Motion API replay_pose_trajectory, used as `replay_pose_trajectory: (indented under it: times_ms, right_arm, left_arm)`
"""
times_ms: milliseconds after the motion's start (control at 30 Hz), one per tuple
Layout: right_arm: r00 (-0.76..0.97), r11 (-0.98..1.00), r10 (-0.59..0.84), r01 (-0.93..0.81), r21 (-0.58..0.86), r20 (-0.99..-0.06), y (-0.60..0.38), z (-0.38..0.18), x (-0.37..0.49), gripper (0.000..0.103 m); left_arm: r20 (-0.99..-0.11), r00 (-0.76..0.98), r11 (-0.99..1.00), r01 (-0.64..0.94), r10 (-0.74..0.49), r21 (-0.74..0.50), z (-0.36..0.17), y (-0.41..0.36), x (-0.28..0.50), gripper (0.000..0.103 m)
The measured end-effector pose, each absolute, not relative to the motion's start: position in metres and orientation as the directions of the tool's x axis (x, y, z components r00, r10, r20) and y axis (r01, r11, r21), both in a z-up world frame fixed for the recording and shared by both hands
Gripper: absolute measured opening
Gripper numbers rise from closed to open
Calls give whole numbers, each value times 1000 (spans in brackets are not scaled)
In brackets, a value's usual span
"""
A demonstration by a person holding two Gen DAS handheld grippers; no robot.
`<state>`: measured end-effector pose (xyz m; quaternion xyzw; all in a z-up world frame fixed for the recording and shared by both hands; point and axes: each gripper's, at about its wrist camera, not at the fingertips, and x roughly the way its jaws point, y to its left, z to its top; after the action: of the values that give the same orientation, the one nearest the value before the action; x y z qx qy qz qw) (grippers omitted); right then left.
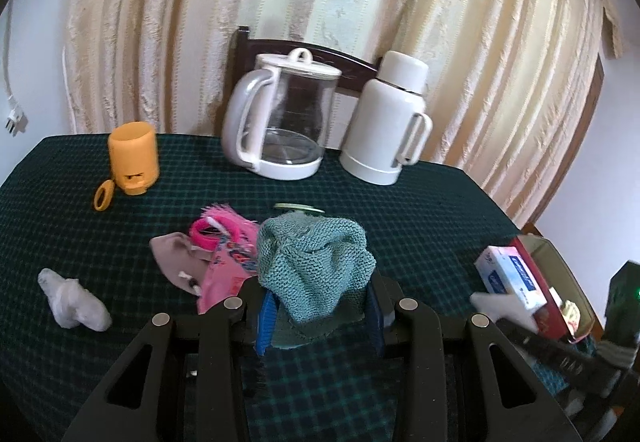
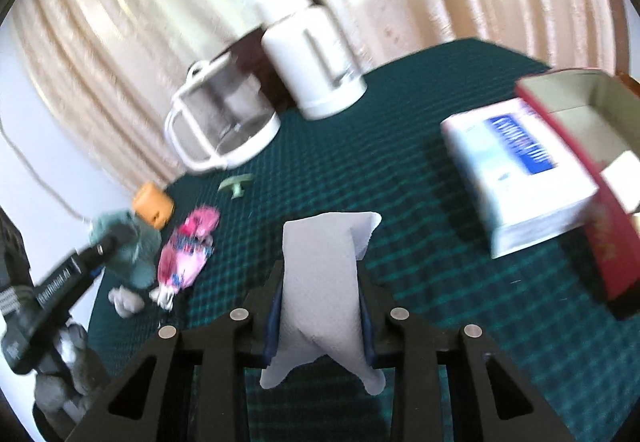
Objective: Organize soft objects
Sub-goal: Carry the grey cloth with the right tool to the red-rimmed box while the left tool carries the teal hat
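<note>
Left gripper (image 1: 318, 316): clamped on a teal knitted cloth (image 1: 316, 266), which bunches up between the blue-padded fingers (image 1: 265, 326) and is held just above the green checked tablecloth (image 1: 420, 210). The same gripper shows at the left edge of the right wrist view, the knit hanging from it.

Right gripper (image 2: 320, 318): closed on a white tissue (image 2: 320, 274), which stands up between the fingers and trails out below them. No earlier view is available to show how it came there.

Loose soft items, near the left gripper: a pink patterned cloth (image 1: 228, 266) with a bright pink band lying on it; a beige cloth (image 1: 176, 254) touching the pink one; a crumpled white wad (image 1: 74, 300) lying apart to the left.

Containers: a red open box (image 2: 608, 226) at the right side of the table, its pale interior mostly bare, with something white at the edge of the frame that cannot be identified. A white and blue tissue box (image 2: 516, 170) lies against its left wall.

Other stock: glass kettle (image 1: 280, 118), white flask (image 1: 386, 122), orange cup (image 1: 134, 158), small green lid (image 1: 298, 207).

Progress, as judged: early. Two items are in hand, none visibly put away, at least three still loose. The red box looks the likely destination.
</note>
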<state>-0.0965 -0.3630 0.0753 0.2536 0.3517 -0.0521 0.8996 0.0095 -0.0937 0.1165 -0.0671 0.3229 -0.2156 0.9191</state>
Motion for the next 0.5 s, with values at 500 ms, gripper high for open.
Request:
replay_pose_trajectory:
  times_ms: [500]
  right_arm:
    - [793, 790, -179, 469, 395, -582, -460, 104, -160, 33]
  left_arm:
    - [-572, 645, 855, 462, -507, -236, 125, -156, -10, 37]
